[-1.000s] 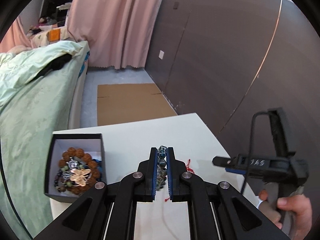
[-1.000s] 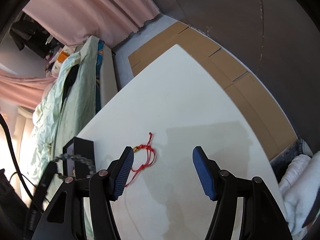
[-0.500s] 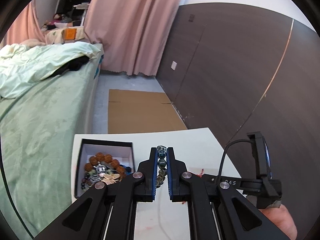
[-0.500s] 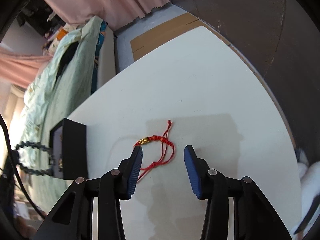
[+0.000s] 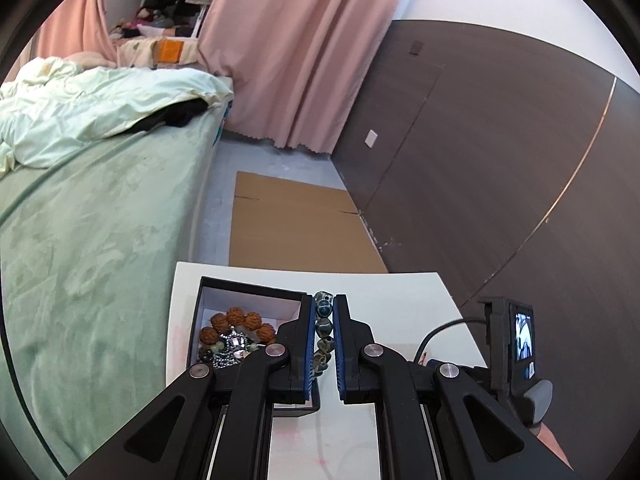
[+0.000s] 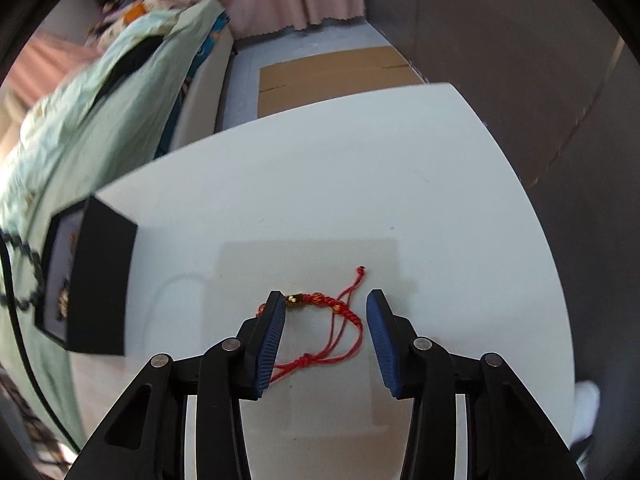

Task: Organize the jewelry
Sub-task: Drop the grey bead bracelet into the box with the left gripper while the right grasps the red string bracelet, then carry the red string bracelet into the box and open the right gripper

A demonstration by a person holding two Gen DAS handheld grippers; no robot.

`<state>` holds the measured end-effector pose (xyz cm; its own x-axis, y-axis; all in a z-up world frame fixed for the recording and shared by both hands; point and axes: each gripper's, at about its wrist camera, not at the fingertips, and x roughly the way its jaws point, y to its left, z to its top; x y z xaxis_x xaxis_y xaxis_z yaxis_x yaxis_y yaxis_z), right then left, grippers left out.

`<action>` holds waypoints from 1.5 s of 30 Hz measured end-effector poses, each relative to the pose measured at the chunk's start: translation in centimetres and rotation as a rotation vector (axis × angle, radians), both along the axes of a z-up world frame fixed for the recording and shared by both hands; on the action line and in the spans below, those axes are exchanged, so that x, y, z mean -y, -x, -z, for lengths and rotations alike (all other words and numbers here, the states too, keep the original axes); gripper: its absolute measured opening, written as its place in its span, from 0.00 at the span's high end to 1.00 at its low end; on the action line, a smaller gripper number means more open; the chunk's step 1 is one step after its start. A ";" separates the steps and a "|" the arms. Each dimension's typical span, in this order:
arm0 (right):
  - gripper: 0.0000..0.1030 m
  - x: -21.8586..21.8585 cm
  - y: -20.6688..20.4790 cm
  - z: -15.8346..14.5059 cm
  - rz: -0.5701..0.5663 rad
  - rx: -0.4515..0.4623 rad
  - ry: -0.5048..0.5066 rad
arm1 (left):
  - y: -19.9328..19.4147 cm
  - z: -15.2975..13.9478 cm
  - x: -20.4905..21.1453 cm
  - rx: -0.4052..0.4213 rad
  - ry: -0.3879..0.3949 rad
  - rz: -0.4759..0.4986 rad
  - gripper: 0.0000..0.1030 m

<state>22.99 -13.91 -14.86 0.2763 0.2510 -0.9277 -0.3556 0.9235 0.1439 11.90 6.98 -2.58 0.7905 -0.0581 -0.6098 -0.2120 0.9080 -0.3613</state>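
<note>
Bracelet (image 6: 324,312) between right hand-held gripper (image 6: 326,334) fingers

A home bedroom: a bed (image 5: 92,216) under a pale green cover with a rumpled duvet (image 5: 80,100) runs along the white tabletop's (image 6: 360,184) left edge, pink curtains (image 5: 304,52) hang to the floor, and flattened cardboard (image 5: 296,228) lies beside a dark panelled wall (image 5: 480,152).

We see a white desk (image 5: 400,292) standing beside a bed (image 5: 92,240) with a pale green cover. Behind it a flat cardboard sheet (image 5: 296,228) lies on the grey floor (image 5: 256,160). Pink curtains (image 5: 304,48) hang next to a dark brown wall (image 5: 500,160).
</note>
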 end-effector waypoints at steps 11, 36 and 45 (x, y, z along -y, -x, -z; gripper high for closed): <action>0.94 1.2 1.2 -2.1 -0.010 -0.024 -0.136 | 0.8 0.6 -2.1 -0.050 0.050 -0.084 0.64; 0.94 -2.9 4.7 -9.6 -0.089 0.092 -0.613 | 4.5 -0.2 -5.7 -0.055 0.017 -0.172 0.29; 0.94 -6.4 5.4 -9.5 -0.146 0.077 -0.722 | 4.6 0.0 -6.7 -0.057 0.039 -0.184 0.29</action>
